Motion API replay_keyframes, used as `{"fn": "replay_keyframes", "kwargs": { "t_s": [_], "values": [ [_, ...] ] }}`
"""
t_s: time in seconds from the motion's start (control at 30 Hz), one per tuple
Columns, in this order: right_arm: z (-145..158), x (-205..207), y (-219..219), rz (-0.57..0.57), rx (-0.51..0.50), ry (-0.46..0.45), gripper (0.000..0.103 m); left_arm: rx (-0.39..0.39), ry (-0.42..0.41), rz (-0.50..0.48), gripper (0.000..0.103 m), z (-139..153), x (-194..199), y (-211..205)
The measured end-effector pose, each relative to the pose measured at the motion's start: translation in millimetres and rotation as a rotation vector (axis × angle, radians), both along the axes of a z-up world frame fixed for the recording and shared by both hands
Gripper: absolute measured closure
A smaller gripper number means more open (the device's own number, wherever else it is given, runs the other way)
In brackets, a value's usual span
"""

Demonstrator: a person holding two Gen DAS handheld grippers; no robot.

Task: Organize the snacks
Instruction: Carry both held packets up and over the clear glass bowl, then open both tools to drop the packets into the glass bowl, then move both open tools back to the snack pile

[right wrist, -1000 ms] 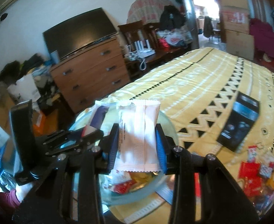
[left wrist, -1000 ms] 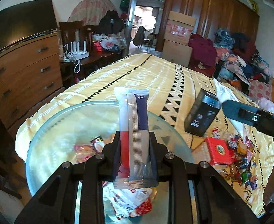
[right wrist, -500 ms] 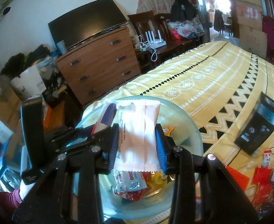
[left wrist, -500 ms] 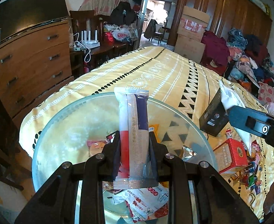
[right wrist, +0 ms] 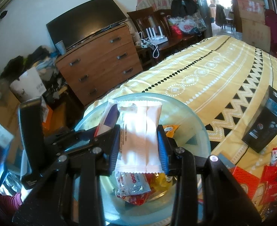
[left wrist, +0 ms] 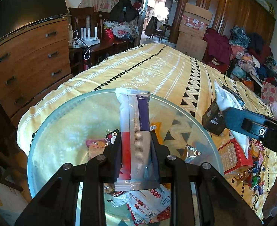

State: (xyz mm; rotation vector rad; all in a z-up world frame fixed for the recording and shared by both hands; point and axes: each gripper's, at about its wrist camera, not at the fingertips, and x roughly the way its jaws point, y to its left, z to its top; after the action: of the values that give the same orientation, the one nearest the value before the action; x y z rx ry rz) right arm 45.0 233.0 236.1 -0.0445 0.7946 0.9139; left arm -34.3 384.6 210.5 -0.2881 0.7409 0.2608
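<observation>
In the left wrist view, your left gripper point(left wrist: 135, 150) sits at lower centre, its jaws closed tight on a long purple and white snack packet point(left wrist: 134, 131) that stands upright between them. It is held near its lower end, over a glass bowl point(left wrist: 50, 124) that fills the lower half of the frame. The bowl rests on a yellow patterned bedspread point(left wrist: 166, 71) and already holds several wrapped snacks point(left wrist: 149, 203).

In the right wrist view, your right gripper point(right wrist: 138, 143) at lower centre is clamped on a pale pink snack packet point(right wrist: 138, 135), gripped across its middle above the same bowl.

Both packets look light, soft and crinkly, with slick film wrappers. They would likely slip or crush under hard pressure, so hold them across the flat body, not the sealed ends.

More loose snacks point(right wrist: 270, 177) lie at the lower right of that frame, beside a black box point(right wrist: 266, 128).
</observation>
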Motion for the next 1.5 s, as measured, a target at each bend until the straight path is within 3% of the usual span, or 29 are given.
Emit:
{"fn": "replay_keyframes", "kwargs": {
  "t_s": [0.6,0.67,0.7,0.9,1.03,1.07,1.3,1.5],
  "values": [
    [-10.6,4.7,9.1,-0.002,-0.004,0.03,0.063,-0.017,0.029,0.025,0.076,-15.9,1.9,7.6],
    [-13.8,4.7,11.3,0.003,-0.011,0.036,0.062,-0.024,0.035,0.035,0.071,-17.7,2.5,10.8],
    [-15.3,4.5,12.6,0.005,-0.015,0.036,0.062,-0.032,0.036,0.039,0.063,-19.3,2.1,12.9],
    [-19.5,5.3,14.4,0.006,-0.017,0.042,0.053,-0.039,0.025,0.062,0.048,-19.6,1.2,17.5],
    [-19.3,3.2,12.9,-0.009,-0.009,0.017,0.014,-0.028,0.019,0.081,0.041,-18.2,1.5,18.4],
    [-18.9,2.5,12.1,-0.017,-0.009,0.006,0.01,-0.029,0.018,0.085,0.041,-18.0,1.1,18.8],
    [-10.8,-3.1,0.1,-0.039,0.016,-0.04,0.01,-0.015,0.011,0.09,0.041,-15.3,0.2,16.0],
    [3.3,-29.5,-40.2,-0.1,0.063,-0.164,0.01,0.045,-0.063,0.042,0.041,5.1,-5.6,-15.3]
  ]
}}
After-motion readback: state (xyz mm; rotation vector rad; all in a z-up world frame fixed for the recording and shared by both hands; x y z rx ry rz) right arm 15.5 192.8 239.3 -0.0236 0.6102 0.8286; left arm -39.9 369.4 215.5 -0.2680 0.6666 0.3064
